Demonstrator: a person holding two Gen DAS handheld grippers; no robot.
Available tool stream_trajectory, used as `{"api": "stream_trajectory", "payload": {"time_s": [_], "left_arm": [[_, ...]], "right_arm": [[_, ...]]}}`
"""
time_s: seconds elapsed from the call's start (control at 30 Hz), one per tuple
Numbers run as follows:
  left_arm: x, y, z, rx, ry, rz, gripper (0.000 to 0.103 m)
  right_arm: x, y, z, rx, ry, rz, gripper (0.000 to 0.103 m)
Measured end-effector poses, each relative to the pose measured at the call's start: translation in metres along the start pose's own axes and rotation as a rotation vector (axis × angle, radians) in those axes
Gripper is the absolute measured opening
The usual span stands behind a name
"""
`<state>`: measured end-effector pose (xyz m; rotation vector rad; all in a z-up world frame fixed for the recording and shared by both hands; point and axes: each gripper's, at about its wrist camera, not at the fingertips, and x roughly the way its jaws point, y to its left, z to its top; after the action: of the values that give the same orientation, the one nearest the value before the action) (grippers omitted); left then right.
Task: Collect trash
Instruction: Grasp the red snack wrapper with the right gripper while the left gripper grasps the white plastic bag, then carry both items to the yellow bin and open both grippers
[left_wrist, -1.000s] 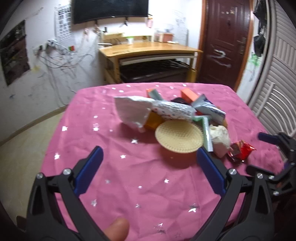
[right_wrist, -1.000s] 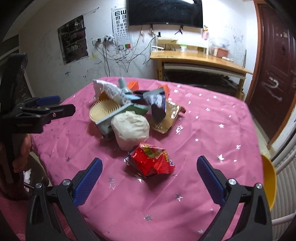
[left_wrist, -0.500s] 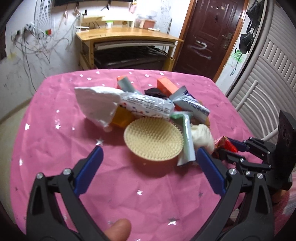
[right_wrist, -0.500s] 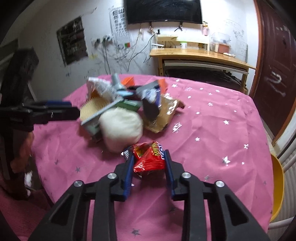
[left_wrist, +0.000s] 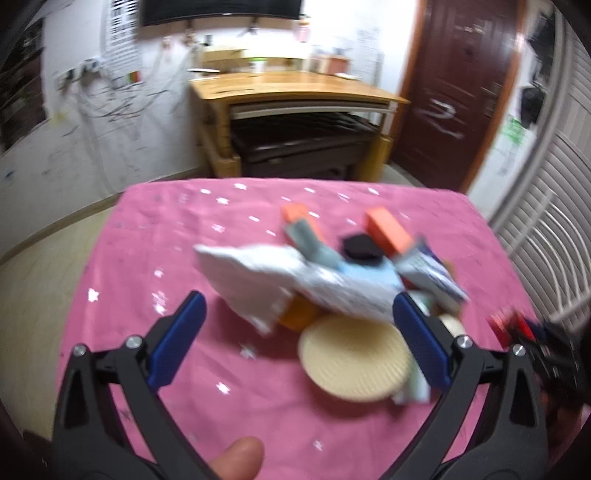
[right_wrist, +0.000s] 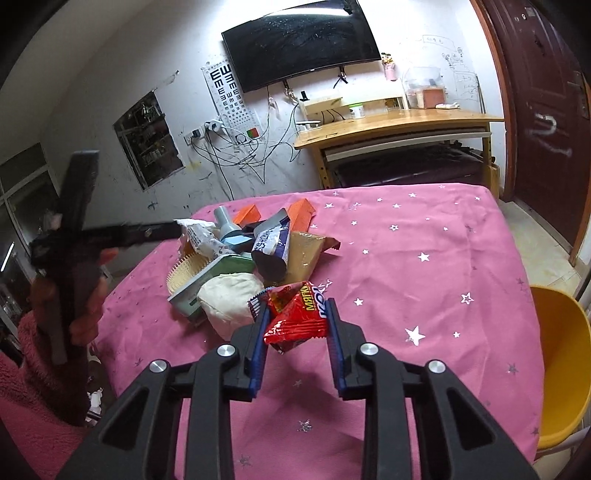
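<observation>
Right gripper (right_wrist: 295, 332) around red wrapper (right_wrist: 295, 314)

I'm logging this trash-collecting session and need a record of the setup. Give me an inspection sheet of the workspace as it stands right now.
Surface: table under a pink star-print cloth.
Job's things: red snack wrapper clamped in the right gripper; yellow bin beside the table's right edge.
Clutter: heap of trash with a white bag, round woven coaster, cream lump, brown pouch, orange boxes, grey bottle.
Grippers: left gripper has jaws spread wide in front of the heap, holding nothing; right jaws pinch the wrapper.
Cables: tangled wires hanging on the wall, off the table.
Surroundings: wooden desk, wall television, eye chart, dark door.
</observation>
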<state>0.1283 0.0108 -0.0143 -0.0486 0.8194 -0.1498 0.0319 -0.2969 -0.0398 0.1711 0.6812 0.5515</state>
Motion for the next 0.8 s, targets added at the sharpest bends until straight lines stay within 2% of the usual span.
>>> {"api": "stream_trajectory", "payload": {"time_s": [0.07, 0.13, 0.2, 0.27, 0.33, 0.37, 0.43, 0.53, 0.8], "left_arm": [[0.003, 0.009, 0.009, -0.046, 0.006, 0.022, 0.092], [0.006, 0.02, 0.016, -0.093, 0.015, 0.046, 0.084], [0.01, 0.028, 0.02, -0.138, 0.04, 0.038, 0.075], [0.019, 0.036, 0.024, -0.2, 0.093, -0.001, 0.065], [0.028, 0.041, 0.025, -0.248, 0.135, -0.031, 0.04], [0.031, 0.042, 0.024, -0.261, 0.145, -0.031, 0.035], [0.035, 0.046, 0.025, -0.299, 0.15, -0.029, 0.014], [0.03, 0.052, 0.026, -0.348, 0.121, -0.024, 0.01], [-0.005, 0.042, 0.043, -0.313, 0.01, 0.015, 0.009]], "right_arm": [[-0.002, -0.002, 0.0, 0.01, 0.001, 0.009, 0.023], [-0.002, -0.001, -0.001, 0.018, 0.001, 0.015, 0.023], [-0.001, -0.001, -0.001, 0.021, 0.002, 0.019, 0.023], [0.001, -0.001, -0.002, 0.018, 0.004, 0.021, 0.023], [0.001, -0.002, -0.001, 0.019, 0.002, 0.018, 0.023], [0.001, -0.002, -0.002, 0.021, 0.001, 0.018, 0.023], [0.0, -0.001, -0.002, 0.022, 0.0, 0.018, 0.023], [0.0, -0.001, -0.002, 0.021, -0.003, 0.019, 0.023], [-0.01, -0.005, 0.001, 0.046, -0.039, 0.009, 0.023]]}}
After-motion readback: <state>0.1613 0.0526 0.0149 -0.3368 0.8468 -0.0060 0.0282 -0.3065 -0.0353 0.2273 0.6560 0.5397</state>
